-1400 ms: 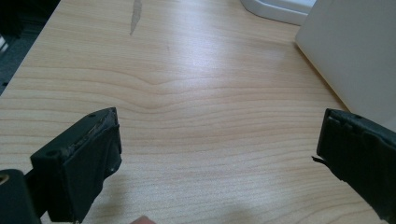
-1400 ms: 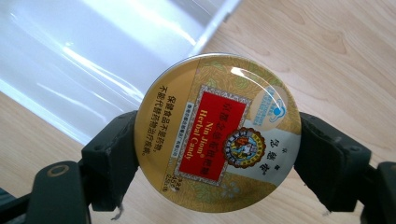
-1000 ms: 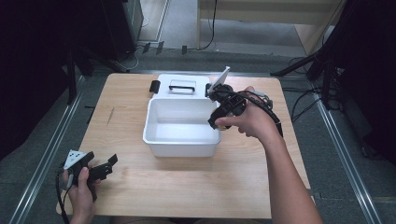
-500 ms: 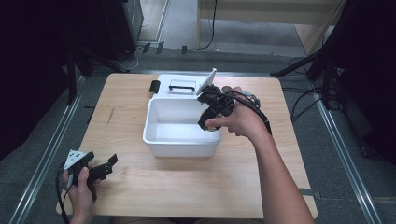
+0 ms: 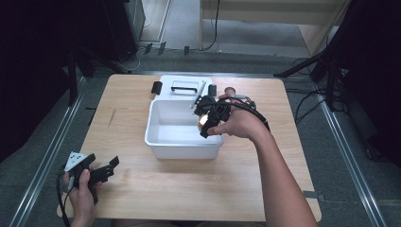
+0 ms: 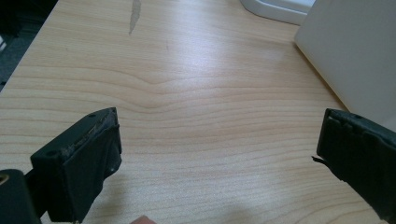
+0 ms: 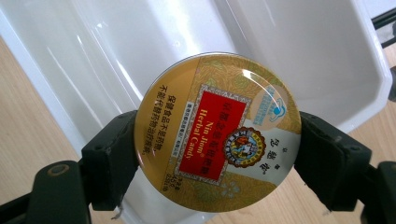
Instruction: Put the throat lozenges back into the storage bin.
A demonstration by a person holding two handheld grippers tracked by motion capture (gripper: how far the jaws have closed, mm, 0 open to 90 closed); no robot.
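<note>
High view: a white plastic bin (image 5: 161,142) stands on the wooden table (image 5: 265,184), and it serves as the reference here. The right gripper (image 5: 204,119) hangs over the bin's right rim, near its far corner, and holds a round gold candy tin (image 5: 202,122) just above the cavity. The inside of the bin looks bare. Behind the bin lies a white lid (image 5: 185,87) with a dark handle, touching or just beside the bin's far wall; a small black item (image 5: 156,87) rests at the lid's left edge. The left gripper (image 5: 111,164) rests low, well apart from the bin toward its near left.

Left gripper view: the two black jaws stand wide apart with nothing between them; bare table lies ahead, and the bin's white wall (image 6: 355,51) shows at the right.

Right gripper view: the jaws clamp the candy tin (image 7: 217,130) at its opposite edges, printed face toward the camera, with the bin's glossy interior (image 7: 140,42) directly behind it.

Judgement: the pickup and carry appear done. Lowering the tin into the bin and releasing it remain; the lid is not yet on the bin.
</note>
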